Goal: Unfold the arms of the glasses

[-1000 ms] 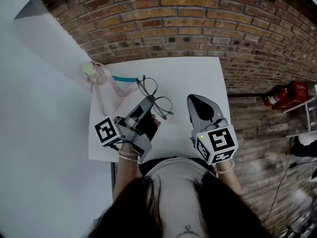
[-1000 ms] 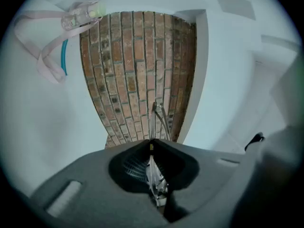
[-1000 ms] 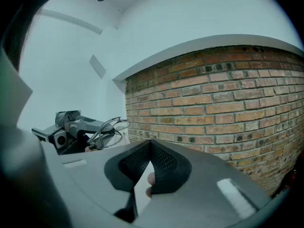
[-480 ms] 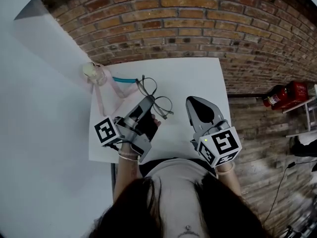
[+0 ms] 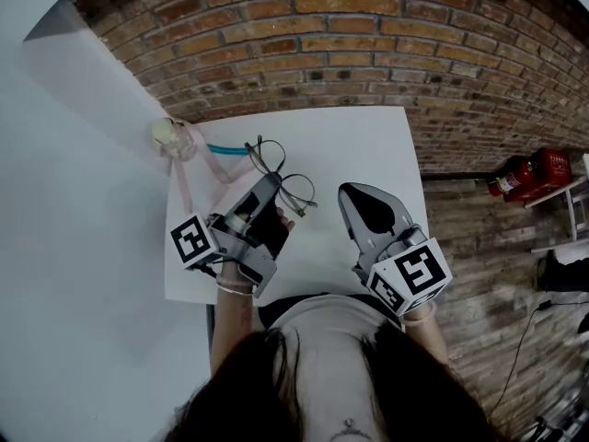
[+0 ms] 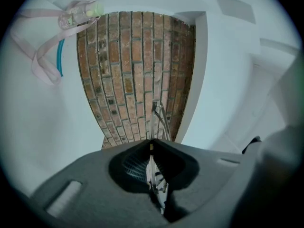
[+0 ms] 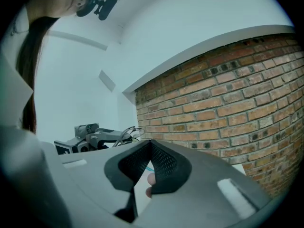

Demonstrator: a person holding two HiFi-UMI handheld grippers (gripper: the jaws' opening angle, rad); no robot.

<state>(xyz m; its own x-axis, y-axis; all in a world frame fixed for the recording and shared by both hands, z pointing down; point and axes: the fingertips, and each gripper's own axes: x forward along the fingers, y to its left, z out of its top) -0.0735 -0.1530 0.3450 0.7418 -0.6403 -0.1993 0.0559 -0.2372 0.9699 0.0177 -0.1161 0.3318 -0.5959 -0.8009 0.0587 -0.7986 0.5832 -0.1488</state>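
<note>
The left tongs [image 5: 267,184] are pressed together on the glasses [image 5: 297,192]. In the left gripper view the thin wire frame [image 6: 152,172] runs edge-on through the closed jaws and sticks out past the tips. The glasses sit over the left half of the white counter [image 5: 359,145], toward its middle. They look lifted rather than lying flat, though no view settles that. Whether either arm has opened yet is too fine to tell.

The right tongs [image 5: 354,196] hang just to the right of the glasses, apart from them. Their tips are pressed together on nothing [image 7: 151,142].

My judgement is that the right tongs must spread before they can take an arm, and the arm is thin wire. A slightly off approach would probably shove the whole frame instead of catching it. The left tongs hold only a narrow strip of frame, so a sideways pull could make the glasses pivot or slip out. A pull beyond the hinge's stop could bend it. Squeezing harder to compensate risks warping the rim or stressing a lens.

At the far left corner lie a small bottle [image 5: 170,134], its pink strap [image 5: 184,178] and a teal piece [image 5: 225,148]. The strap's loop is near the glasses, and a swinging arm could snag it and drag the bottle.
</note>
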